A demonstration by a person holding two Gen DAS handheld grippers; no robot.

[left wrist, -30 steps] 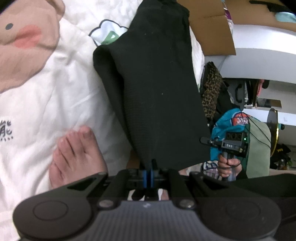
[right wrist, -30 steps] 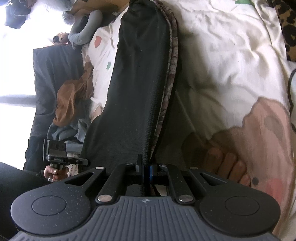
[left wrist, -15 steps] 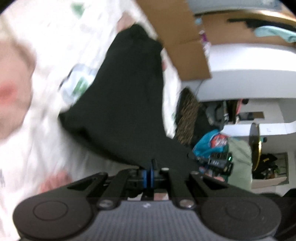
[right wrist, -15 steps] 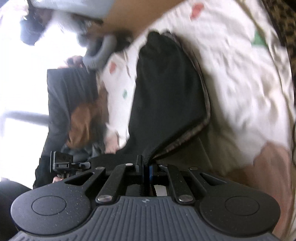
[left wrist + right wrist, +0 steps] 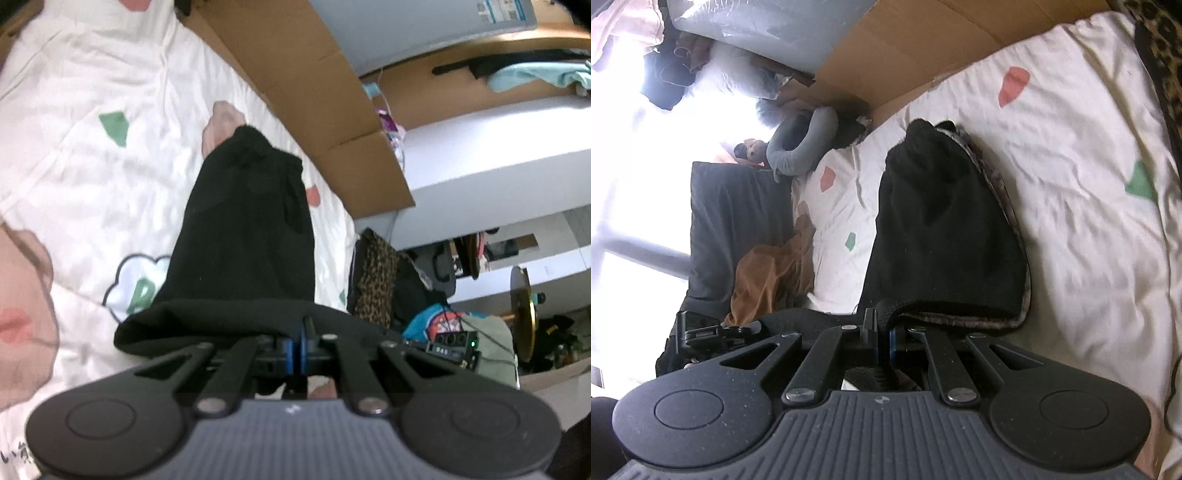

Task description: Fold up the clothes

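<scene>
Left fingers: the left gripper [image 5: 298,334] has its blue pads pressed together on the near hem of the black garment [image 5: 247,236]; the pinched cloth hides the fingertips.
Right fingers: the right gripper [image 5: 882,332] is clamped on the same hem; black knit bulges up between the pads and covers their tips.
Garment: long, dark, lying lengthwise on the white printed quilt [image 5: 92,177]. Near end raised off the quilt at both grippers, doubled over in a thick fold; far end bunched and resting on the quilt.
Garment lining: in the right wrist view a mottled grey-brown edge runs along the garment's right side; too blurred to tell whether it is a lining or a second layer.
Under the fold: what lies beneath the lifted hem is hidden by cloth and gripper bodies.
Beyond the garment's far end: flat brown cardboard [image 5: 310,92] stands against the quilt's edge.
Right of the garment, left wrist view: a leopard-print cloth [image 5: 375,280] past the quilt's edge, then a cluttered pile, blurred. The other gripper's camera [image 5: 452,345] shows low there, half cut off.
Left of the garment, right wrist view: a tan garment [image 5: 768,280] and a dark cushion [image 5: 735,221]; bright window glare washes out the rest.
Quilt corners: cut off by the frame edges.
</scene>
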